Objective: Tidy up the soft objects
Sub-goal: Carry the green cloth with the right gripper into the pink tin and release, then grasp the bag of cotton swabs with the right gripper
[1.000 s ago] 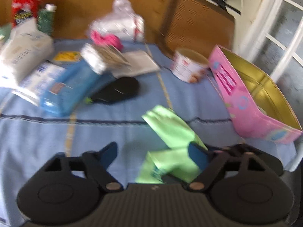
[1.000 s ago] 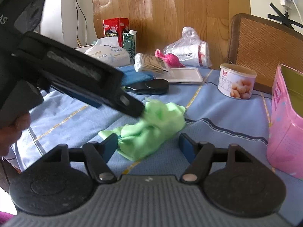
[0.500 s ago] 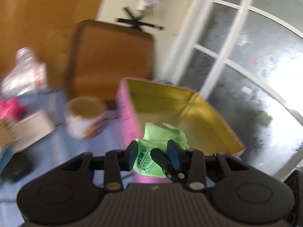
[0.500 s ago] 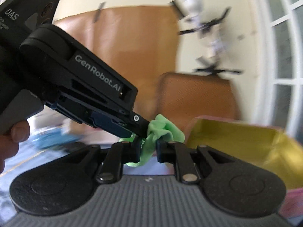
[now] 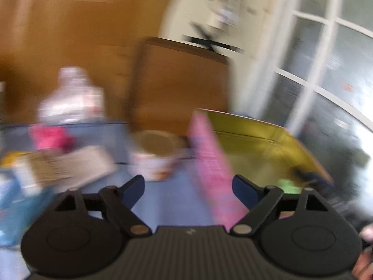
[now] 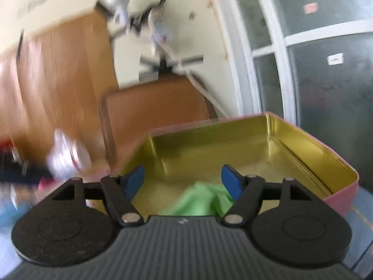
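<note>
The green cloth (image 6: 200,201) lies inside the pink tin with a gold inside (image 6: 275,140), just beyond my right gripper (image 6: 183,182), which is open and empty above the tin. In the left wrist view a bit of the green cloth (image 5: 289,184) shows in the tin (image 5: 209,161). My left gripper (image 5: 188,186) is open and empty, over the blue tablecloth with the tin's pink wall between its fingers. A pink soft object (image 5: 50,136) lies at the back left.
A round can (image 5: 153,156) stands left of the tin. A clear plastic bag (image 5: 70,98), a flat white pack (image 5: 70,165) and a blue pack (image 5: 14,207) lie at the left. A brown chair back (image 5: 179,86) stands behind the table. Both views are blurred.
Both grippers were shut on the green cloth half a second ago and have opened. The cloth has dropped into the tin. The left gripper has swung back to the left.
</note>
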The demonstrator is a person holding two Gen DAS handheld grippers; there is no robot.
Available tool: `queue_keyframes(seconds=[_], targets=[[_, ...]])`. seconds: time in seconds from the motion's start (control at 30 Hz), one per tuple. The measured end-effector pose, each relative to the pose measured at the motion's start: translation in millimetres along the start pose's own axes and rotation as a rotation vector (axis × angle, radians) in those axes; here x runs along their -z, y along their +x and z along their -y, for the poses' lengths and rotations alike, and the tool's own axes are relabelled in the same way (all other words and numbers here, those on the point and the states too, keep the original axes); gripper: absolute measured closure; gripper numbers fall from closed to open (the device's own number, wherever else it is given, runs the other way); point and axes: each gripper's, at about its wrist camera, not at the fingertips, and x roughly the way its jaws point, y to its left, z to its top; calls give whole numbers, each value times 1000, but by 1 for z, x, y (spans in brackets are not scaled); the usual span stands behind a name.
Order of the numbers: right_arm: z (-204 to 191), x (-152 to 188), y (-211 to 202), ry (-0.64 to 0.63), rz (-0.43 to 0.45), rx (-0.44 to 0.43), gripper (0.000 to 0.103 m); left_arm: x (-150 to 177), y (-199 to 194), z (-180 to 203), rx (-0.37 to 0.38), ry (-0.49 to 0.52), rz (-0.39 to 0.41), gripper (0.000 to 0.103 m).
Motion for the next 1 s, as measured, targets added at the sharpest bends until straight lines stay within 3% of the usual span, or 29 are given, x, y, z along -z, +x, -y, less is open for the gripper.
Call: queue_keyframes(seconds=[0.13,0.27,0.33,0.4,0.47,0.6,0.63,0.67,0.77,0.9,1.0], targets=[[-45,-7,-7,-33,74,-132,24,24,-29,-76,-193,-107,24,17],[-117,-1,26,-129,-104,-416,15,54,-55,-135,-360,-184,49,17],[-152,9,53,-131,-213,-540,14,64,-65,-157,-393,-233,40,17],[-192,22,79,-176,-283,-608,6,71,-76,-172,-398,-276,34,17],[-227,35,99,-231,-321,-645,6,77,-86,-181,-403,-302,37,17],[-270,57,136,-335,-399,-644,6,81,-97,-188,-394,-331,49,15],[-274,62,141,-350,-424,-647,10,81,-98,-187,-390,-335,52,15],[-277,68,147,-358,-457,-640,31,80,-96,-186,-386,-336,53,15],[-263,63,139,-282,-488,-615,37,80,-96,-183,-355,-336,55,15],[-233,56,88,-331,-433,-632,37,77,-88,-171,-271,-324,34,14],[-209,57,49,-376,-416,-670,37,75,-79,-154,-251,-280,1,12]])
